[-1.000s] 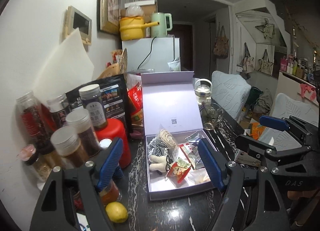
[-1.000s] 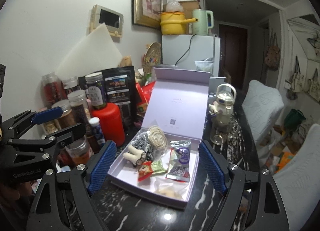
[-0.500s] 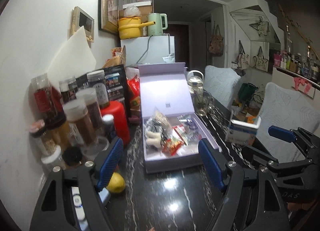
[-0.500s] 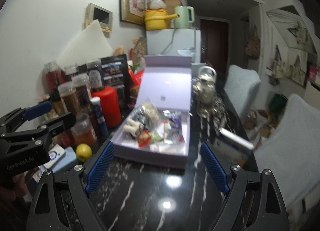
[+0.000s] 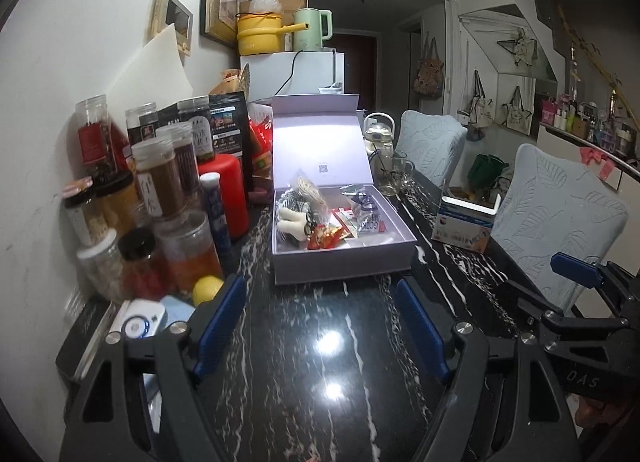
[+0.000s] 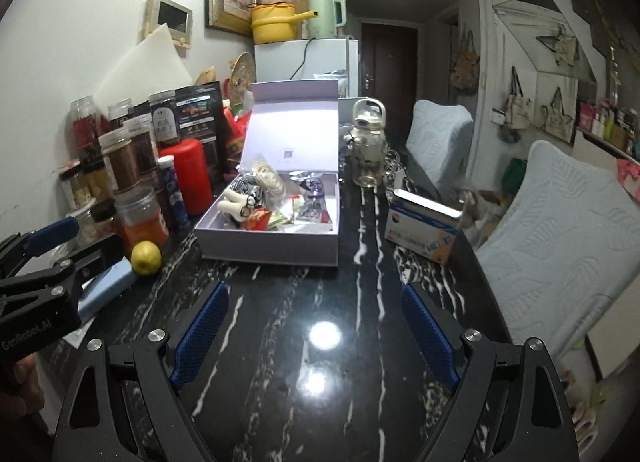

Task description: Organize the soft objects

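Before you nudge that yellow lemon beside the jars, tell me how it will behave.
The lemon is round and sits loose on the glossy marble table, so it will probably roll. It looks firm, not fragile.

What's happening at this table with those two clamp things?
A person holds a gripper in each hand, tidying soft things. The left gripper and right gripper are both open, empty, and hover above the dark marble table, short of the open lavender box. Inside it lie a small plush toy and snack packets. Nothing is gripped right now.
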The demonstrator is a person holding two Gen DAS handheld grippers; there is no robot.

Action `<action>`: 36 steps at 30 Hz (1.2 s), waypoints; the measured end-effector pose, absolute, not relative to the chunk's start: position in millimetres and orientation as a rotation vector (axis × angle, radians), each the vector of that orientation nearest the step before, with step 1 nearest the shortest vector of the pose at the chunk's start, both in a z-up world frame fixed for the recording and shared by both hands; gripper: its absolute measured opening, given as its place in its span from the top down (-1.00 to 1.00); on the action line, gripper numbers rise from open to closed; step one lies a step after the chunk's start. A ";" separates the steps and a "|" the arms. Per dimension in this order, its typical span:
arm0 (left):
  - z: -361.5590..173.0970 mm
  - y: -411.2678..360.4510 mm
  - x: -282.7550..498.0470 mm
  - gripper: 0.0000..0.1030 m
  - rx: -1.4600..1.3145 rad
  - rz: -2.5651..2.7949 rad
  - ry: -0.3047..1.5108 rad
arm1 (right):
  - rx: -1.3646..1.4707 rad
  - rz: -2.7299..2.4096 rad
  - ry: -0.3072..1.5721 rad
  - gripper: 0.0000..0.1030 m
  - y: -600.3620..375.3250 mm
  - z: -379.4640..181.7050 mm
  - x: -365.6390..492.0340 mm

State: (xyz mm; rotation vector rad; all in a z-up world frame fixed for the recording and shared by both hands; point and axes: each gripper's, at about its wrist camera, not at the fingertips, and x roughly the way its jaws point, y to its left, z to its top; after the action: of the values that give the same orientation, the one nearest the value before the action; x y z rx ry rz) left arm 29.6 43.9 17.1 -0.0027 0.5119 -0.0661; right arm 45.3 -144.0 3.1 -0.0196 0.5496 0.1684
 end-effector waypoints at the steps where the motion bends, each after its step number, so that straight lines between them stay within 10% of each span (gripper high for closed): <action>1: 17.7 43.6 24.6 -0.50 -0.008 -0.066 0.510 | -0.020 0.172 0.544 -0.73 -144.8 3.8 40.5; 36: 14.0 36.7 -8.5 -0.50 -0.042 0.004 0.512 | 0.005 0.155 0.501 -0.80 -164.9 4.9 -12.0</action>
State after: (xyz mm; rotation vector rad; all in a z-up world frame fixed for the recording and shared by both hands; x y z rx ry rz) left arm -8.5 36.7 14.0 -0.0419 0.5121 0.0044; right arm -12.0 -164.9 4.9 0.0049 0.5014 0.1547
